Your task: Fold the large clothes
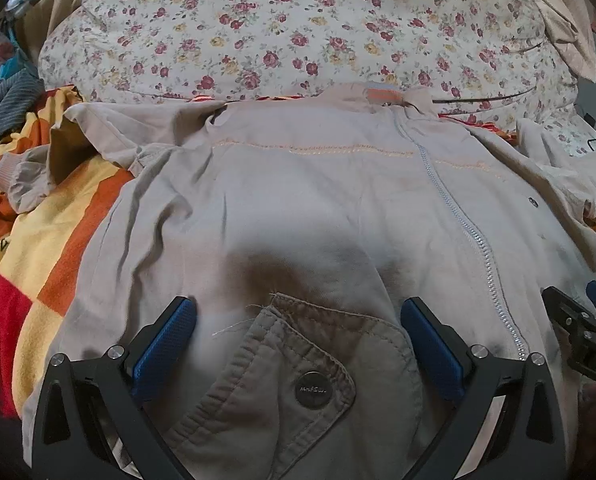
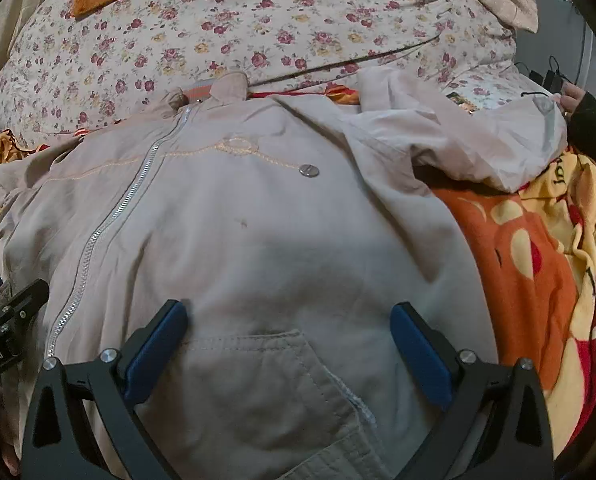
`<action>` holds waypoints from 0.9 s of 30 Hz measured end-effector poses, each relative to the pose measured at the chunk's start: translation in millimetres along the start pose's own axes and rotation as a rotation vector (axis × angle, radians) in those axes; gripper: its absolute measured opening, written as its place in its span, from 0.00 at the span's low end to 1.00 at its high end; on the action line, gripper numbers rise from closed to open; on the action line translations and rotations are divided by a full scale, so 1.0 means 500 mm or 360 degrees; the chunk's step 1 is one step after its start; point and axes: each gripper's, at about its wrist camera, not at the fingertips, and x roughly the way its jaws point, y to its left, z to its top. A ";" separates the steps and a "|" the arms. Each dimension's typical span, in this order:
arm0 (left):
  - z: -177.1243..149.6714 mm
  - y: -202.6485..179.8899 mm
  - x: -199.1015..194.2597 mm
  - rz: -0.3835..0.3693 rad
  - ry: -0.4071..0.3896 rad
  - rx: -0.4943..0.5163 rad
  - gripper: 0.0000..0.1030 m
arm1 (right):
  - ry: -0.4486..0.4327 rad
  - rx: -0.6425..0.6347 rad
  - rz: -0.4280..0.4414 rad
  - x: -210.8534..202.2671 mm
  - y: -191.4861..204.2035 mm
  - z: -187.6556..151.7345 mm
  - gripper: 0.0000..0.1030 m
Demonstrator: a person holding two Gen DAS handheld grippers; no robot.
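Pocket flap (image 1: pixel 298 364) of the jacket (image 1: pixel 281 208) lies nearest, between the left gripper's (image 1: pixel 298 340) wide-spread fingers.

The right gripper (image 2: pixel 289 344) is spread just as wide over the jacket's other pocket (image 2: pixel 257 384), holding nothing. The jacket lies flat, front up, on the blanket (image 2: pixel 538 280); its long axis runs away from the grippers, hem near, collar (image 2: pixel 217 88) far, zipper (image 2: pixel 109 216) closed along it. Beyond the collar rises a floral quilt (image 1: pixel 281 32), touching the jacket's far edge. One sleeve (image 2: pixel 478 144) spreads out beside the jacket toward a hand (image 2: pixel 574 98) at its cuff; the other sleeve (image 1: pixel 77 152) bunches on the opposite side. Bare blanket shows along both sides of the jacket.
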 end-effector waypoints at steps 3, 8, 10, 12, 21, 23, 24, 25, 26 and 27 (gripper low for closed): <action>-0.001 0.001 -0.002 -0.0012 -0.0015 -0.0015 0.94 | 0.0009 0.0001 0.0001 0.000 0.000 0.001 1.00; -0.002 -0.001 -0.001 -0.0004 -0.0019 -0.0017 0.94 | 0.0007 -0.0001 0.0003 0.000 -0.003 0.001 1.00; -0.003 -0.003 0.000 0.0007 -0.0014 -0.0008 0.94 | 0.0000 -0.0002 0.0001 0.000 -0.004 -0.001 1.00; -0.003 -0.003 0.001 0.0008 -0.0015 -0.0008 0.94 | -0.0004 0.0000 -0.0002 -0.001 -0.003 -0.003 1.00; -0.003 -0.002 0.001 0.0011 -0.0011 -0.0006 0.94 | -0.0009 0.0016 -0.0013 -0.003 0.000 -0.005 1.00; -0.003 -0.002 0.001 0.0012 -0.0012 -0.0006 0.94 | -0.0010 0.0018 -0.0008 -0.004 0.000 -0.004 1.00; -0.002 -0.002 0.001 0.0014 -0.0011 -0.0004 0.94 | -0.0011 0.0021 -0.0007 -0.004 -0.001 -0.004 1.00; -0.002 -0.002 0.001 0.0013 -0.0011 -0.0004 0.94 | -0.0011 0.0028 -0.0002 -0.004 -0.001 -0.004 1.00; -0.002 -0.001 0.002 0.0015 -0.0011 -0.0004 0.94 | -0.0010 0.0036 0.0002 -0.005 -0.002 -0.003 1.00; -0.002 -0.001 0.002 0.0017 -0.0011 -0.0004 0.94 | -0.0011 0.0045 0.0005 -0.007 -0.002 -0.001 1.00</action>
